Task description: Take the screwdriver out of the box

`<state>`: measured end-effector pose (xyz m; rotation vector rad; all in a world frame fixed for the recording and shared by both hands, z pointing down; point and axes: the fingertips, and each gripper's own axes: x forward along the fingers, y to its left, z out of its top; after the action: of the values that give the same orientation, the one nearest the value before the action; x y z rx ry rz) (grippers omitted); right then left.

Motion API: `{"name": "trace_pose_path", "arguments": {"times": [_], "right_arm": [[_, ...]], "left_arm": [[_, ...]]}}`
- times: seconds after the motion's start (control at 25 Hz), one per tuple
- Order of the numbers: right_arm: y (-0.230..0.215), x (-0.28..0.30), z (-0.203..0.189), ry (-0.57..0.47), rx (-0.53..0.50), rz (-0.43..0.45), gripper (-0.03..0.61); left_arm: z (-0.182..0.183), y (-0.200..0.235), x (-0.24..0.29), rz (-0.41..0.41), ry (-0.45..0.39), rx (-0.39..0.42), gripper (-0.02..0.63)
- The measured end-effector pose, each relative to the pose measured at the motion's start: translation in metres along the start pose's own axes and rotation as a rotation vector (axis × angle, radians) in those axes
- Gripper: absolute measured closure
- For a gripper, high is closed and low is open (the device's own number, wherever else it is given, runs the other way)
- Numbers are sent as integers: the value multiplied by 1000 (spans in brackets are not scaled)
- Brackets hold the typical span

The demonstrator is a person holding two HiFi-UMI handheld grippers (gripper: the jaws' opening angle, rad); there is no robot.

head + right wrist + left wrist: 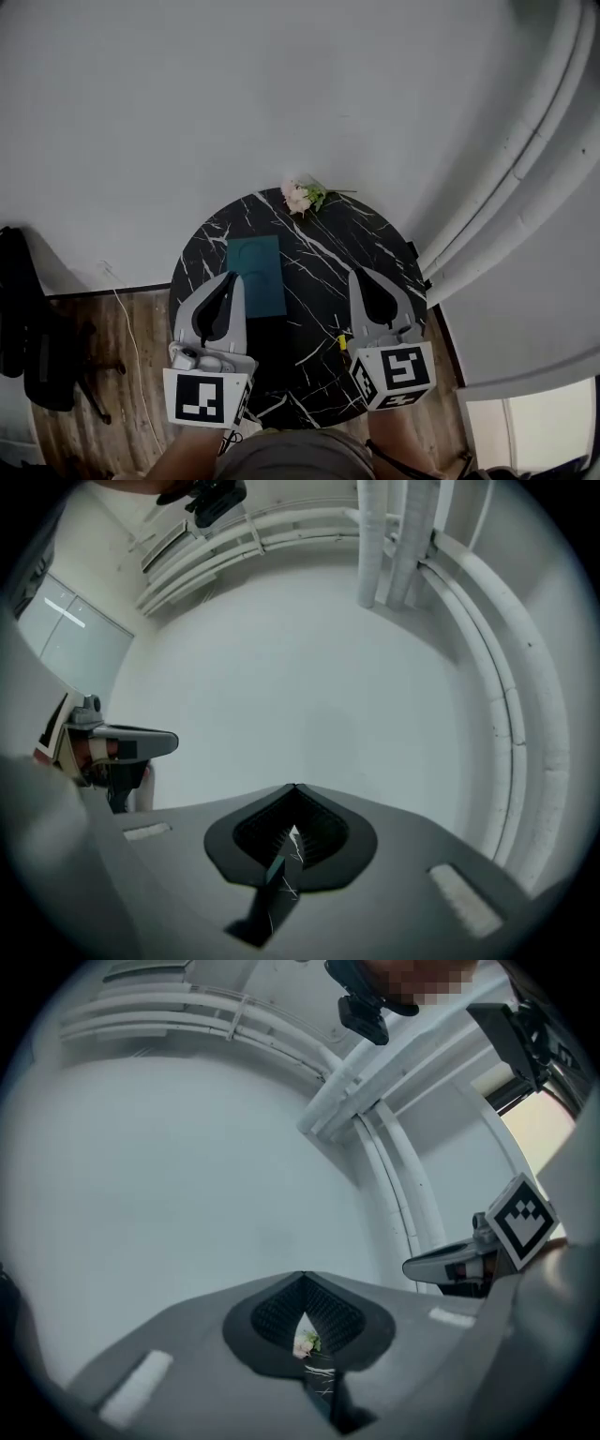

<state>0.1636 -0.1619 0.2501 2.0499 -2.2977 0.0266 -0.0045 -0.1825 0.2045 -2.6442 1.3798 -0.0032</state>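
Note:
A flat teal box (256, 276) lies closed on the round black marble table (309, 246), left of its middle. No screwdriver shows in any view. My left gripper (228, 277) hovers over the box's near left edge, jaws shut and empty. My right gripper (362, 274) hangs over the table's right half, also shut and empty. In the left gripper view the left gripper (302, 1277) has its jaws meeting at the tip, with the right gripper (466, 1262) off to the side. Through the right gripper's (294, 787) gap a sliver of the teal box (276, 870) shows.
Pink flowers (302, 197) lie at the table's far edge and show through the left jaws' gap as flowers (306, 1342). A small yellow object (342, 342) sits beside the right gripper's body. A white wall and pipes (525, 178) stand behind, a black chair (37, 347) at left on wood floor.

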Motion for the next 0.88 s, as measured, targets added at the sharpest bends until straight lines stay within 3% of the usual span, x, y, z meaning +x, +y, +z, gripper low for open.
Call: {"name": "trace_pose_path", "arguments": {"times": [0.24,0.88], "right_arm": [[20,-8,27,-63,-58,43,554],[28,-18,27,-58,-73,58,554]], "left_arm": [[15,8,-7,28,-35,16,614],[22,3,-14,29,-53,18,614]]}}
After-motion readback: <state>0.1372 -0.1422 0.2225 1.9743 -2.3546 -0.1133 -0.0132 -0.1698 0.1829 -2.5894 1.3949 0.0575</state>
